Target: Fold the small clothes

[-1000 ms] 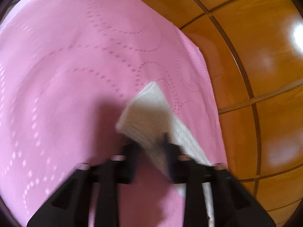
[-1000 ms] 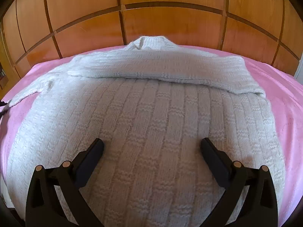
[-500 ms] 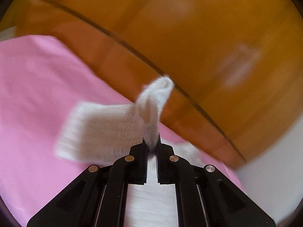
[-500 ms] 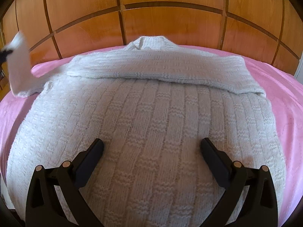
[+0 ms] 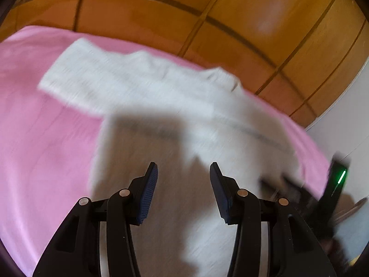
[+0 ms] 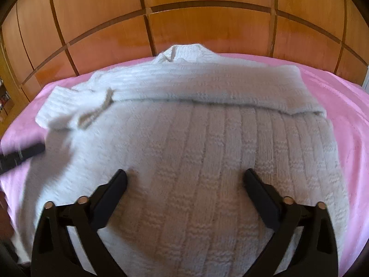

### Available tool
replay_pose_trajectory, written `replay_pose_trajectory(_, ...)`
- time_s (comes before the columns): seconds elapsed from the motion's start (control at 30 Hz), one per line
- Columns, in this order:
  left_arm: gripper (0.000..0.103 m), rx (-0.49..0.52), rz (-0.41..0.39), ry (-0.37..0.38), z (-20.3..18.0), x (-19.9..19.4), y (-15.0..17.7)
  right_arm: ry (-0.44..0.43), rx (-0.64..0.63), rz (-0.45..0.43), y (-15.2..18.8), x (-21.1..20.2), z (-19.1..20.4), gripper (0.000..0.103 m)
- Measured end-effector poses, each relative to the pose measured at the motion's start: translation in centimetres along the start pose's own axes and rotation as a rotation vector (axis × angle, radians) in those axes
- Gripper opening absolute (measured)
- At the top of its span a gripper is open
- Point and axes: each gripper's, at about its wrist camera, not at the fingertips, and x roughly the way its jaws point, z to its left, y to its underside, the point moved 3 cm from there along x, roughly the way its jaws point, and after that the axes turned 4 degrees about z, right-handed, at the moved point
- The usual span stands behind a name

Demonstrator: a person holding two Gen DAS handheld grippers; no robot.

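One white knitted sweater (image 6: pixel 207 152) is seen spread flat on one pink bedcover (image 6: pixel 346 115), its collar (image 6: pixel 186 52) toward the panelled wooden headboard (image 6: pixel 207 23). One sleeve (image 6: pixel 196 85) is laid across the chest; a second sleeve (image 5: pixel 96 80) is caught blurred at the sweater's left side. Two grippers are counted. The left gripper (image 5: pixel 183 184) is shown partly parted, its jaws opening with nothing pressed between its blue pads (image 5: pixel 147 191). The right gripper (image 6: pixel 184 191) is held wide over the sweater's lower body, its jaws closing, no knit yet pinched
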Motion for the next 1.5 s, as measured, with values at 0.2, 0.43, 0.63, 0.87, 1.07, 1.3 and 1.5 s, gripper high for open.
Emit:
replay_pose_trajectory(0.2, 0.046, 0.016, -0.026, -0.024, 1.3, -1.0, 2.3, -0.330, 0.079, 0.122, -3.8, 2.9, 5.3, 0.061)
replay_pose_trajectory(0.43, 0.046, 0.037, -0.038, -0.044, 0.9, 0.1, 2.2, -0.207, -0.063, 0.201, -6.7, 8.5, 12.7, 0.024)
replay_pose_trajectory(0.63, 0.046, 0.041, -0.048, -0.049, 0.9, 0.6, 2.4, -0.224, -0.137, 0.015, -10.8, 2.3, 13.4, 0.006)
replay_pose_trajectory(0.87, 0.046, 0.047, -0.050, -0.060, 0.7, 1.0, 2.4, -0.175, -0.030, -0.172, -16.1, -3.6, 6.6, 0.006)
replay_pose_trajectory(1.07, 0.046, 0.053, -0.041, -0.068, 0.5, 1.2, 2.3, -0.036, 0.169, -0.144, -14.8, -2.4, -3.8, 0.006)
replay_pose_trajectory(1.3, 0.046, 0.043, -0.004, -0.069, 0.1, 1.1, 1.4, 0.030, 0.371, -0.036, -10.8, 2.0, -11.4, 0.006)
replay_pose_trajectory(1.5, 0.046, -0.072, 0.018, 0.021, 1.0, 1.0, -1.7, 0.051, 0.409, -0.021, -9.7, 2.9, -13.7, 0.006)
